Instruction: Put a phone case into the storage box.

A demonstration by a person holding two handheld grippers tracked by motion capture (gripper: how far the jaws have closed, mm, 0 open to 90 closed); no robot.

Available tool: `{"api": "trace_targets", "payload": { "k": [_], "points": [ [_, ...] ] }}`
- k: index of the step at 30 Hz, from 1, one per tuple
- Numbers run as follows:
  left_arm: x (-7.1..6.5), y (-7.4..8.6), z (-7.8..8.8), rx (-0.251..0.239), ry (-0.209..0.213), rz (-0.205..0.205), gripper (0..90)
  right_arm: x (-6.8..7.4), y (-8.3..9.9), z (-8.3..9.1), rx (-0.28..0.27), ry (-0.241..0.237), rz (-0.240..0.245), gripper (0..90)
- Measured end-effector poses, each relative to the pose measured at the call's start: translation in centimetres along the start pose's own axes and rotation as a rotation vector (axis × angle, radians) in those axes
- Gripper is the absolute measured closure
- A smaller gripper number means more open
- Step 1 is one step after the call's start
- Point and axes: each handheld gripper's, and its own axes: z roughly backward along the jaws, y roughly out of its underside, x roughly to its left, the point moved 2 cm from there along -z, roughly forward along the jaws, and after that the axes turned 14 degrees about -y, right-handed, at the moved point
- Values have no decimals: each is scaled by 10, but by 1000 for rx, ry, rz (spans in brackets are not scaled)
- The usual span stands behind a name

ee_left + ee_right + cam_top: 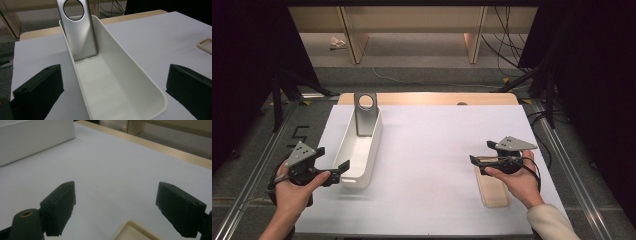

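A long white bin [371, 150] lies on the white table sheet at the left. A silver plate with a round hole [365, 112] leans upright against the bin's far end. My left gripper [332, 158] is open just in front of the bin's near end, and its jaws straddle the bin [125, 57] without touching it; the silver plate [80, 37] rises beyond. At the right, a beige phone case [493, 189] lies flat. My right gripper [482, 152] hovers open over its far end, with the case's corner [132, 232] below its jaws.
The white sheet [432, 145] covers a wooden table whose far edge [427, 98] shows bare. Black stands and cables flank the table on both sides. The beige case [205, 45] sits far to the right of the bin. The bin's wall [32, 140] lies beyond the right gripper [117, 200].
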Motion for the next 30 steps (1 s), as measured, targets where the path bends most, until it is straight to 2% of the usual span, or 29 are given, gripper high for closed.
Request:
{"api": "trace_targets", "payload": {
  "k": [11, 23, 30],
  "points": [
    [2, 2, 4, -1, -13, 3, 7, -1, -3, -3, -7, -6, 2, 173],
    [0, 1, 4, -5, -9, 4, 6, -1, -4, 0, -10, -5, 8, 172],
    [-1, 2, 2, 4, -7, -2, 7, -4, -3, 2, 19, -23, 13, 185]
  ]
}}
